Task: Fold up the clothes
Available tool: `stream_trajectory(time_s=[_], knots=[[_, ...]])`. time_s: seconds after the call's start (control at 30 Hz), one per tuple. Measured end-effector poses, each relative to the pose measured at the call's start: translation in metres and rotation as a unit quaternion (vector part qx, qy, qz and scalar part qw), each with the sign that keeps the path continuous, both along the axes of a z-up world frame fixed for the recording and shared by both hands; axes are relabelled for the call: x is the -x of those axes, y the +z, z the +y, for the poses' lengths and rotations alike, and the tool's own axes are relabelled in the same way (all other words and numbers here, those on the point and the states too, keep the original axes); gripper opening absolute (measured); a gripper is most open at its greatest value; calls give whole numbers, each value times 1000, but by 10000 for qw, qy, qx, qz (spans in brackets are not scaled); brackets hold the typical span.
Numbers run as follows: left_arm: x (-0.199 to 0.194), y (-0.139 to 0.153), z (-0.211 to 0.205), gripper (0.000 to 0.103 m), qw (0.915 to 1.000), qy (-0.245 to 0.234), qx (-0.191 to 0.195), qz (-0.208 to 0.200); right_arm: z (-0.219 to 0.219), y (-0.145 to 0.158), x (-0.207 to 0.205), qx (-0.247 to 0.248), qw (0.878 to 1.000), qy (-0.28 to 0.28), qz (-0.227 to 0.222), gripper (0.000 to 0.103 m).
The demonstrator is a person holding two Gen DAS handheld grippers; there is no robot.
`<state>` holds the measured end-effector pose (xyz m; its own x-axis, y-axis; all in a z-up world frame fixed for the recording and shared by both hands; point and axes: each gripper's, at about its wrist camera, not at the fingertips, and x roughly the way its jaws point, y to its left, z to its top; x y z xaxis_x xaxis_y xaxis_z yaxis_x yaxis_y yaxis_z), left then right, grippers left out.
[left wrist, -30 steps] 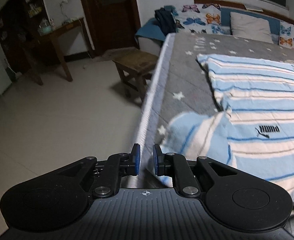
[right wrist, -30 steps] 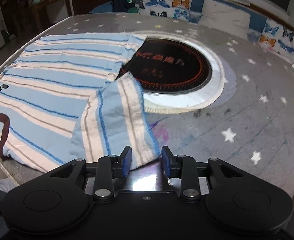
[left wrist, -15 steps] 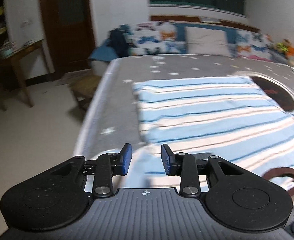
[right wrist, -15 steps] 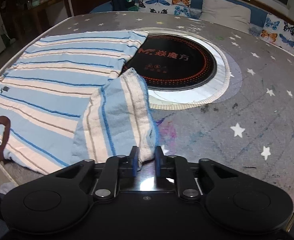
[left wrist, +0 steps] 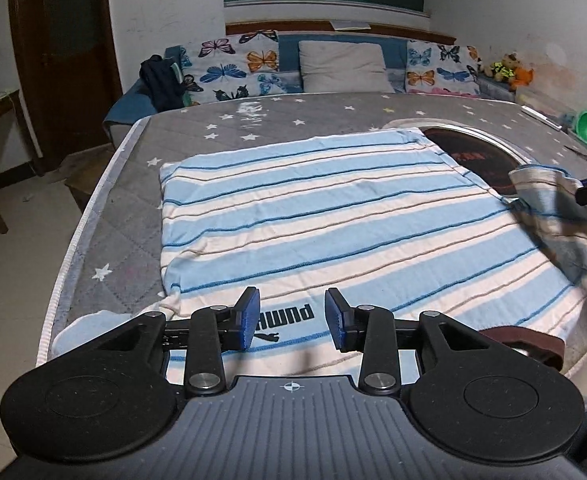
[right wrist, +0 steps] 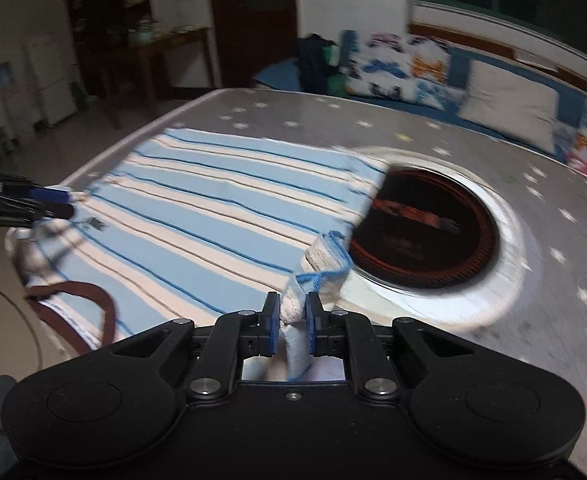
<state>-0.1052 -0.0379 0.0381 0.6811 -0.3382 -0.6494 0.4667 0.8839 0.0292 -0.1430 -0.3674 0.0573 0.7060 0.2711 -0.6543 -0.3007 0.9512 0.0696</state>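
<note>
My right gripper is clamped on the shirt's sleeve; the left gripper hangs apart, empty. I fear the thin pinch slipping mid-fold, dropping the sleeve crooked.

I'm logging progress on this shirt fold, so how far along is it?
Early. Done: the striped shirt lies spread flat on the bed. In hand: the right gripper is shut on the sleeve, lifting it; the left gripper is open above the logo. Left: both sleeves and the body remain unfolded.
</note>
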Motion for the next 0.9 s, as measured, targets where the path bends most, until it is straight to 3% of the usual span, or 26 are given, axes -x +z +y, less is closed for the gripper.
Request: stream_trajectory(time_s=[0.3,0.57,0.77,0.9], knots=[[-2,2,21,40,9994,338,67,32,49,-21,-28,-50,9970,723,256,15],[3,-2,49,41,9957,916,141,85,65,-46,-35,-37,9941,928,560,15],[10,-5,80,42,9870,1586,248,100,69,-51,-34,-59,9926,1022,647,25],[19,-7,107,46,9743,2241,229,-4,63,-40,-30,-30,9946,934,460,31]])
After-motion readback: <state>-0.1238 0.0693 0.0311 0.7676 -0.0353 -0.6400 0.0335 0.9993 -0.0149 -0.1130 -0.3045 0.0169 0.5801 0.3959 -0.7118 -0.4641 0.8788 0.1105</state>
